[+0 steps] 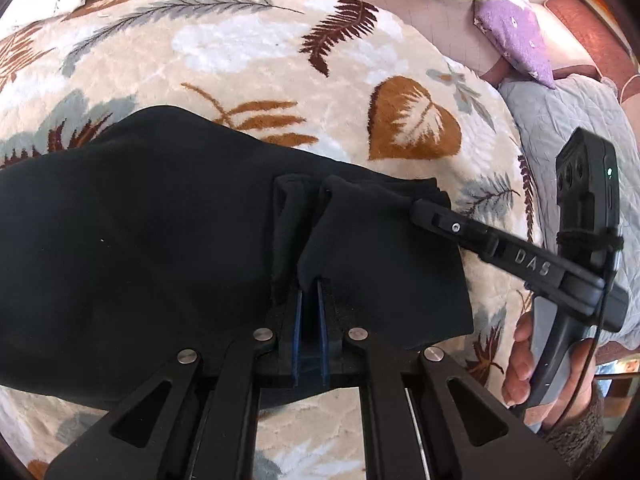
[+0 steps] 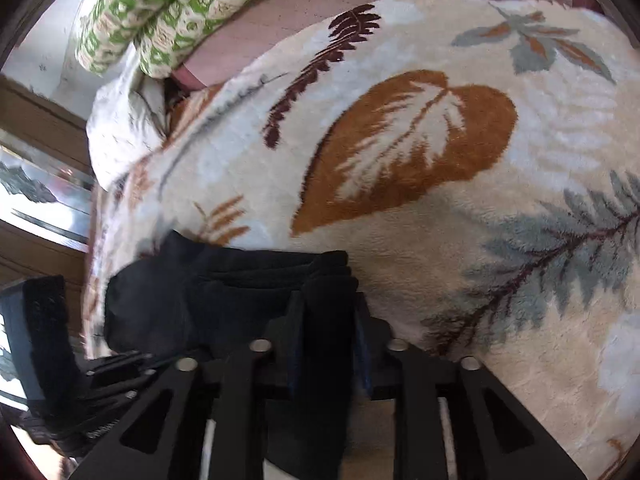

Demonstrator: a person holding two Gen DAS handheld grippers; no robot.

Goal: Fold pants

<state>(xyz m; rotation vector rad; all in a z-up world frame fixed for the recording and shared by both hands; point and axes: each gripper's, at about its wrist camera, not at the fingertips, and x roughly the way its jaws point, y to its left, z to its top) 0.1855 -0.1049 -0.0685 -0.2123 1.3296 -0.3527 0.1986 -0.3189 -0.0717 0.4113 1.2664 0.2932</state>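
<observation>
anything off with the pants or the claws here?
Nothing damaged or spilled. The black pants lie on the leaf blanket, bunched and wrinkled at the edge where the left claw and right claw both pinch cloth. Normal mid-fold.

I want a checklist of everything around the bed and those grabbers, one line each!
Surface: leaf-print blanket.
Job's things: black pants, bunched on the blanket.
Clutter: purple cloth, green-patterned bedding.
Grippers: left gripper shut on pants; right gripper clamped on a pants edge.
Cables: black cord wound around the right gripper's body.
Surroundings: grey quilt, wood furniture.
</observation>
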